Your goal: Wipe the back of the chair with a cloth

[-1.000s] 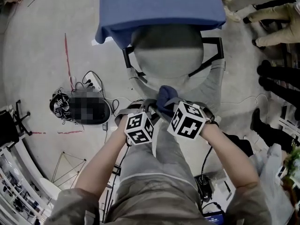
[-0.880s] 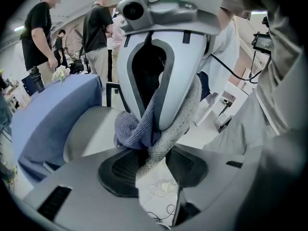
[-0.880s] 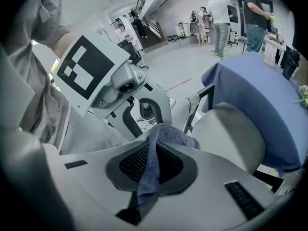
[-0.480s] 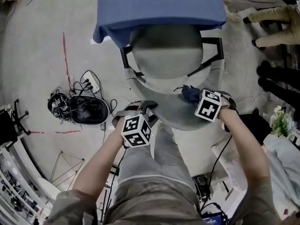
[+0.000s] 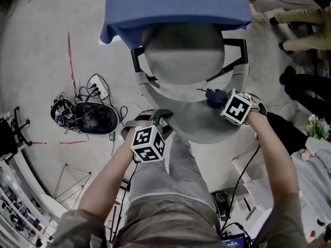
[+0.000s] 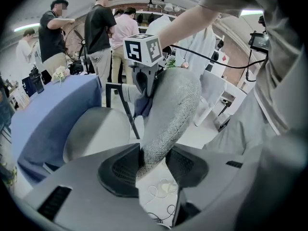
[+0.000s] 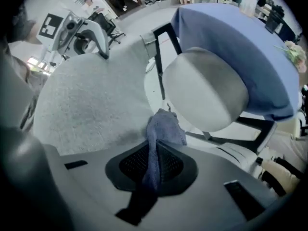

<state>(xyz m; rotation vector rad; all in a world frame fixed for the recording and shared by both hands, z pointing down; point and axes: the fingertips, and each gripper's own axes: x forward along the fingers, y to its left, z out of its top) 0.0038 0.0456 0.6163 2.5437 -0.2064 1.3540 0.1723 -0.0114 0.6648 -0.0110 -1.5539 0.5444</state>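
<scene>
The grey upholstered chair backrest (image 5: 199,123) is clamped at its top edge by the left gripper (image 6: 153,163). The right gripper (image 7: 151,165) pinches a small blue cloth (image 7: 163,126) against the backrest's right end. Wiping looks barely started, with most of the surface remaining.

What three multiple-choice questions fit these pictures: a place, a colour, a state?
1. Where is the cloth? A in a bucket; B in a sink; C in the right gripper.
2. What colour is the table cover? A blue; B red; C white.
3. What is the left gripper doing? A hanging open; B clamping the chair back; C holding a cup.
Answers: C, its jaws pinch the cloth; A, the cover looks blue; B, its jaws squeeze the padded edge.
</scene>
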